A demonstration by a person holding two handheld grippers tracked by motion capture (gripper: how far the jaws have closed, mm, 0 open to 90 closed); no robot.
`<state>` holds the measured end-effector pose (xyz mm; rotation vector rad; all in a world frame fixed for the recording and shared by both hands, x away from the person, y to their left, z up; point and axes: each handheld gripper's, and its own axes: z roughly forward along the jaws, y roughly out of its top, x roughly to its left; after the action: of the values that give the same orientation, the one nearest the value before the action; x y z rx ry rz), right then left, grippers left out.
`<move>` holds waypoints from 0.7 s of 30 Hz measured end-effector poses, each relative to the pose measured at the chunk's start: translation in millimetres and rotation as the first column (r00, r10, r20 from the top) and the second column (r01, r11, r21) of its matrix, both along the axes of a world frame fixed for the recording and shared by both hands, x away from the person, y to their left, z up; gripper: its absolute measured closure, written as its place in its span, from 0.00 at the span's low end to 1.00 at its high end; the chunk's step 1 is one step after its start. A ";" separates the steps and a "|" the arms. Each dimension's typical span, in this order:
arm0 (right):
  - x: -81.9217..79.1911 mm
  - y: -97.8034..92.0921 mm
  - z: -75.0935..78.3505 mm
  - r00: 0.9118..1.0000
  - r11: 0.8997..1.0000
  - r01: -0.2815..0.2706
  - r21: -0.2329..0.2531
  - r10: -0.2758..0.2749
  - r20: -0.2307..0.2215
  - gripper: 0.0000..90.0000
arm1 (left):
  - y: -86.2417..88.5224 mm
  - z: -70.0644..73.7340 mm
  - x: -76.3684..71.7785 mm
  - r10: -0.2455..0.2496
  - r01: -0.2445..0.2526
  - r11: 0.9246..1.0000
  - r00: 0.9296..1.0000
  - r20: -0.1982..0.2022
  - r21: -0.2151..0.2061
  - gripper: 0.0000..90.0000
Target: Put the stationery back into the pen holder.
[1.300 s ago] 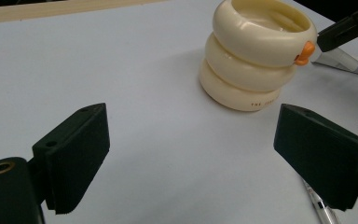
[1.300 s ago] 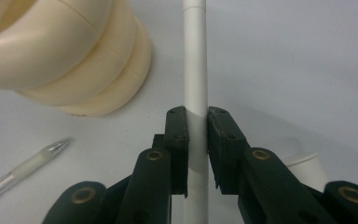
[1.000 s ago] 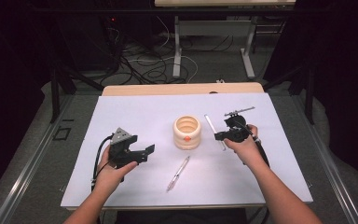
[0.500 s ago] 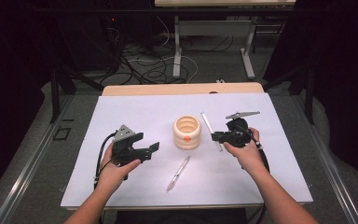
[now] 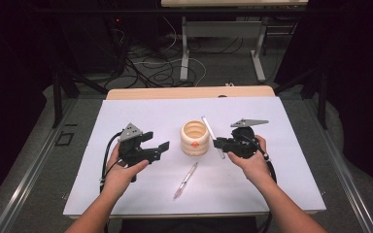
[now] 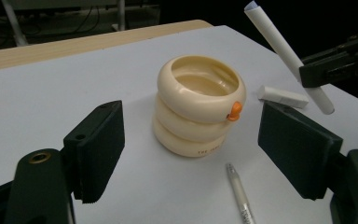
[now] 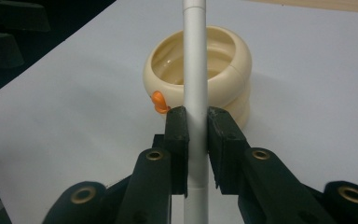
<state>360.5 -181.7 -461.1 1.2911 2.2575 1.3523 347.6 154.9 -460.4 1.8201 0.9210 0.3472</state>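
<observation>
Item, nearest me: a clear slim plastic pen (image 5: 185, 180) lying loose on the white table sheet (image 5: 291, 184), untouched, between my two hands. Item, mid-table: my right gripper (image 5: 217, 142), jaws clamped on a white plastic marker-like stick (image 7: 195, 60) held just beside the cream ribbed three-ring cup with its orange stud (image 5: 194, 138); my left gripper (image 5: 159, 148), jaws wide apart and empty, faces that cup from its other side. Risk, as I judge it: the stick's end catching the rim would tip the light cup, since nothing steadies it.
</observation>
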 end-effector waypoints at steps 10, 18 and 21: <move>-9.2 7.1 4.0 0.999 0.999 -0.020 0.033 0.018 0.044 0.87 | -10.8 9.6 3.2 -0.011 0.007 0.996 0.999 -0.043 -0.084 0.32; -13.9 8.4 6.0 0.997 0.998 -0.027 0.049 0.024 0.076 0.87 | -22.3 13.9 8.3 -0.057 0.038 0.983 0.993 -0.102 -0.180 0.41; -15.2 9.0 5.6 0.996 0.998 -0.030 0.054 0.025 0.084 0.87 | -28.0 16.5 10.3 -0.068 0.048 0.983 0.992 -0.105 -0.177 0.41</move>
<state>345.3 -172.6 -455.5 1.2009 2.2044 1.4596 357.9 126.9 -443.9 1.7138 0.9420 0.1255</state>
